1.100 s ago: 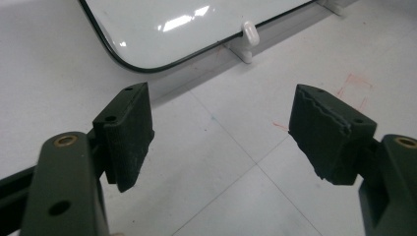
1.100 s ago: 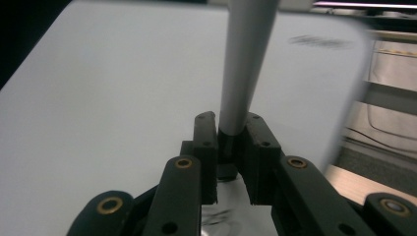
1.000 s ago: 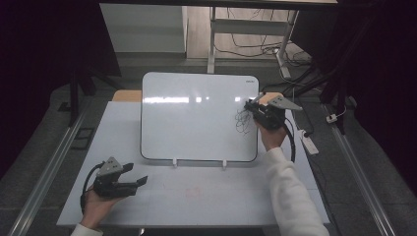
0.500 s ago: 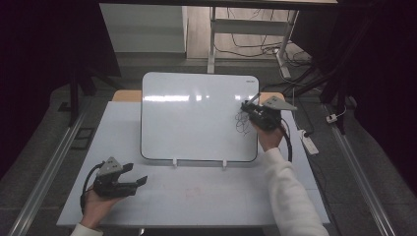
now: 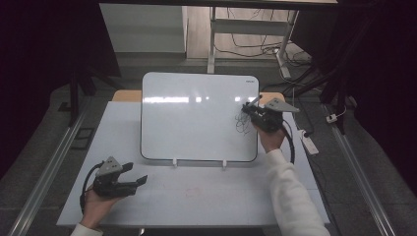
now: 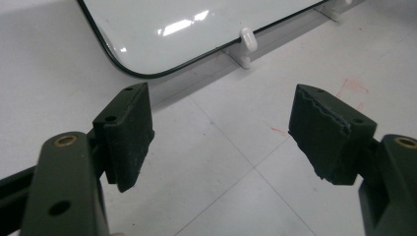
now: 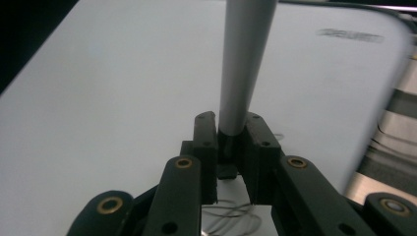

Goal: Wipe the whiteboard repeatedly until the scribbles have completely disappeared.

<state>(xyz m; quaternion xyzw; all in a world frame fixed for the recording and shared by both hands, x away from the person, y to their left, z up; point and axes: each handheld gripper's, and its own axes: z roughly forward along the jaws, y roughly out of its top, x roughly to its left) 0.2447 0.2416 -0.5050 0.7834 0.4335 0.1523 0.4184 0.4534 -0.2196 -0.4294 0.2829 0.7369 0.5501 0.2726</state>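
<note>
The right claw (image 5: 252, 109) is clamped on a grey marker (image 7: 243, 64), whose barrel rises straight up from between the two black jaws in the right gripper view. In the high view this claw sits at about three o'clock on the whiteboard (image 5: 196, 118), over a dark scribble (image 5: 242, 123) near the board's right edge. The whiteboard leans tilted on two small white feet (image 5: 174, 162) toward the far half of the white tabletop (image 5: 206, 196). The left claw (image 5: 135, 176) rests low at about eight o'clock on the tabletop, well apart from the board, its jaws spread wide with nothing between them. The left gripper view shows the board's rounded lower corner and one foot (image 6: 247, 42) beyond the parted pads (image 6: 129, 132), plus faint red marks (image 6: 351, 88) on the tabletop.
</note>
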